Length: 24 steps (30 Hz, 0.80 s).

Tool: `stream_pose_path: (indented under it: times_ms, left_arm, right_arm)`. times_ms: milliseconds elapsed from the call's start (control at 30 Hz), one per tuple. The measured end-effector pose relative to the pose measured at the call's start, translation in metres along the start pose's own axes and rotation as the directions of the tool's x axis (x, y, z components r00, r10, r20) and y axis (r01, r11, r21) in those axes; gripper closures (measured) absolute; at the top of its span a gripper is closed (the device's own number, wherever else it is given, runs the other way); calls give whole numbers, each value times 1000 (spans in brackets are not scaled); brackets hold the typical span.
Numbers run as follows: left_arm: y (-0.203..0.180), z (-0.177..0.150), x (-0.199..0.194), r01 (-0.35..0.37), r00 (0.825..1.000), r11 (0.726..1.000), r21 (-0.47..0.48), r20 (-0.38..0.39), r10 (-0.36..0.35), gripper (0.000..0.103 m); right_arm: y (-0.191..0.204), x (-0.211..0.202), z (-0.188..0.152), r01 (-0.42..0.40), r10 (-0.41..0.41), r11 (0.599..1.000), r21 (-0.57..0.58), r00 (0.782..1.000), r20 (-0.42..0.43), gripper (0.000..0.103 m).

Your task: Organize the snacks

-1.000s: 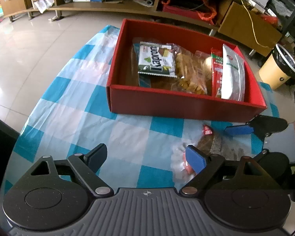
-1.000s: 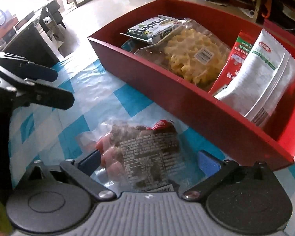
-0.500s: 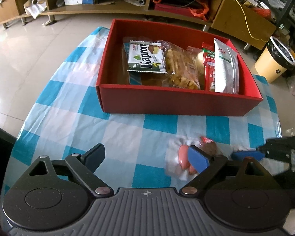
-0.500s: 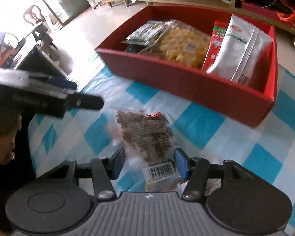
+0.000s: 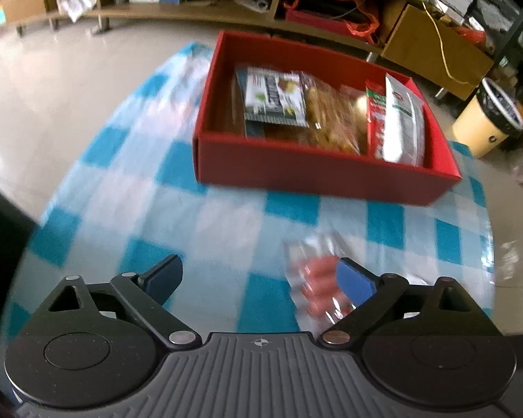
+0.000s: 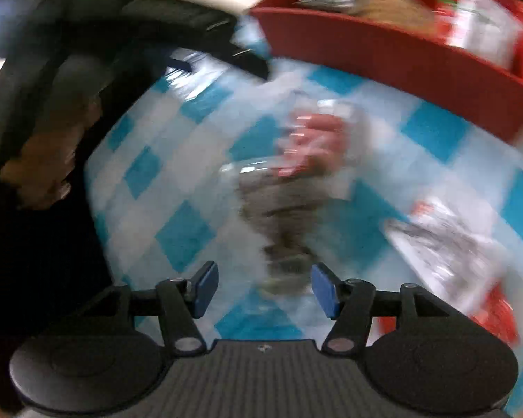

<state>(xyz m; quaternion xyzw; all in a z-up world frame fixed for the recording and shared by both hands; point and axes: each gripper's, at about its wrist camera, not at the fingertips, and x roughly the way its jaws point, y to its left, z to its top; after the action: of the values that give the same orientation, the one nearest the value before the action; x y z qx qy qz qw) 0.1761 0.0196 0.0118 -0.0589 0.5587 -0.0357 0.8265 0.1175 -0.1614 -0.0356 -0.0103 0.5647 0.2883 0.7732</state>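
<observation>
A clear pack of pink sausages (image 5: 315, 278) lies on the blue-checked cloth (image 5: 226, 223), touching the right finger of my left gripper (image 5: 259, 275). That gripper's jaws are opening and nothing sits between them. In the blurred right wrist view the sausage pack (image 6: 307, 160) stretches ahead, and its dark near end reaches between the jaws of my right gripper (image 6: 265, 289). Those jaws are opening, with a gap showing at the left pad. The red box (image 5: 313, 174) behind holds several snack bags.
A silver and red packet (image 6: 446, 244) lies on the cloth right of the right gripper. A hand (image 6: 45, 160) and the left gripper's dark body fill the upper left of the right wrist view. Floor, wooden shelves and a yellow bin (image 5: 484, 122) surround the table.
The right gripper closed from wide onto the pack's near end, then its jaws parted a little as it drew back. It has left the left wrist view. The left jaws widened.
</observation>
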Motion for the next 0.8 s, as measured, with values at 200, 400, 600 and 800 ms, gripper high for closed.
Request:
stream_pose_path:
  times_ms: [200, 400, 600, 800]
  left_arm:
    - [-14, -53, 5, 73, 989, 994, -78, -123, -83, 5]
    - [-23, -89, 30, 36, 976, 946, -322, -194, -103, 2]
    - [-55, -72, 42, -128, 985, 913, -387, -154, 73, 0]
    - [-87, -65, 60, -316, 948, 882, -350, -160, 277, 0]
  right_arm:
    - [-37, -40, -18, 150, -164, 981, 126, 980, 113, 42]
    - [-56, -68, -27, 95, -132, 977, 190, 972, 193, 42]
    - [-50, -87, -35, 77, -116, 985, 157, 959, 260, 41]
    - [-49, -111, -38, 70, -118, 986, 151, 932, 342, 41]
